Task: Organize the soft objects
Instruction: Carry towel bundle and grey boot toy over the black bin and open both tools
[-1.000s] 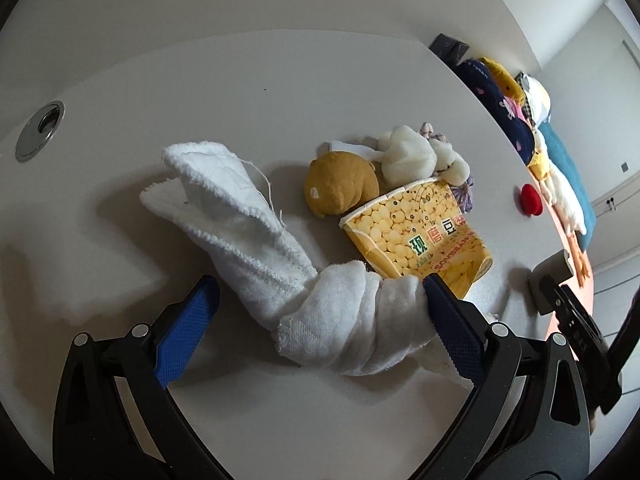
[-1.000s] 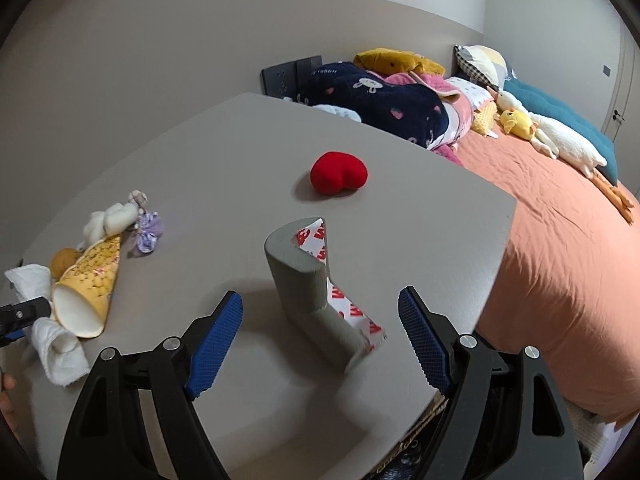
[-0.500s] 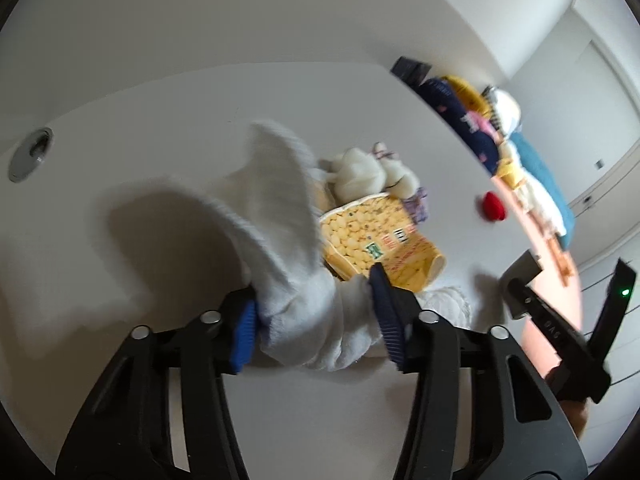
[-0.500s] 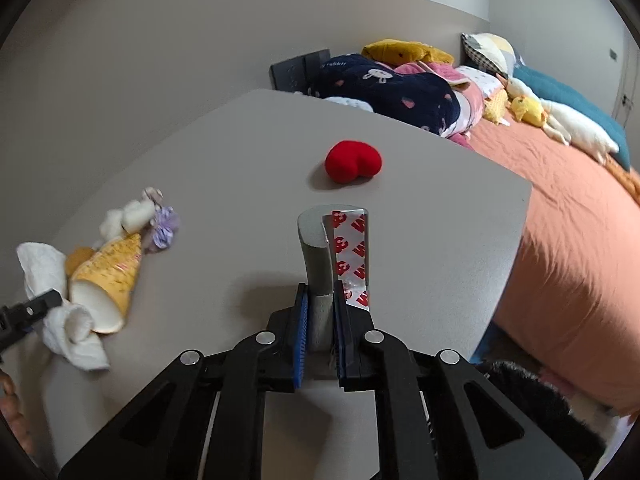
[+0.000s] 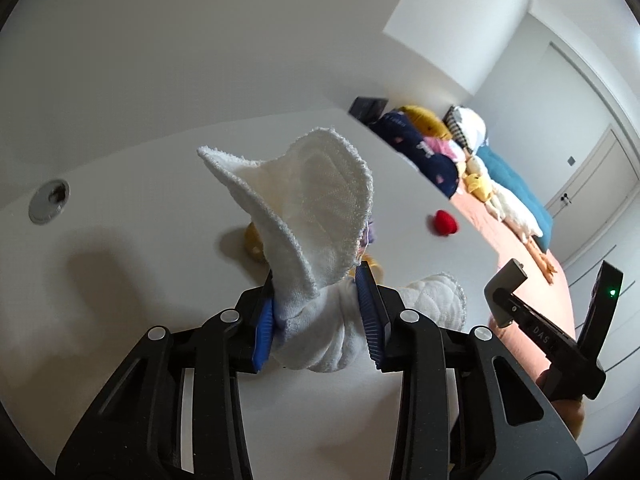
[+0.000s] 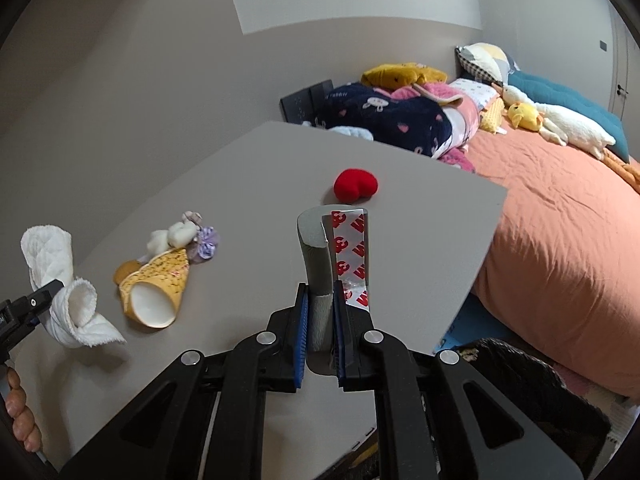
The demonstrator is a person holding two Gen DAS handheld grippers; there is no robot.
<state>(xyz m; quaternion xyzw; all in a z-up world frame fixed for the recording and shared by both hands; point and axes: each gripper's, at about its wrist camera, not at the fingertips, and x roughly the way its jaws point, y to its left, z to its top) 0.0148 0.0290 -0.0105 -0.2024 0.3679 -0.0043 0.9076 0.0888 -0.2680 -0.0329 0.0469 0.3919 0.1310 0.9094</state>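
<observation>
A white towel (image 5: 312, 200), rolled in the middle, hangs above the grey table (image 6: 260, 168) in my left gripper (image 5: 316, 280). Its jaws are closing, and the blue pads press the roll from both sides. The towel (image 6: 60, 280) also shows at the far left of the right wrist view. My right gripper (image 6: 321, 292) is shut on a grey foam corner strip (image 6: 314, 240) backed with red-and-white tape, held upright. On the table lie a red heart plush (image 6: 356, 186), a yellow paper cone (image 6: 156, 284) and a small white plush (image 6: 176, 234) with a purple tuft.
An orange-covered bed (image 6: 560, 240) with pillows, blankets and a long white goose plush (image 6: 560, 124) borders the table's right edge. A round cable hole (image 5: 49, 202) sits at the table's far left. A person's fingers (image 6: 20, 412) show at the lower left.
My left gripper closed on the towel's rolled middle and lifted it off the table. My right gripper closed on the foam strip, which now stands upright and slightly raised.
</observation>
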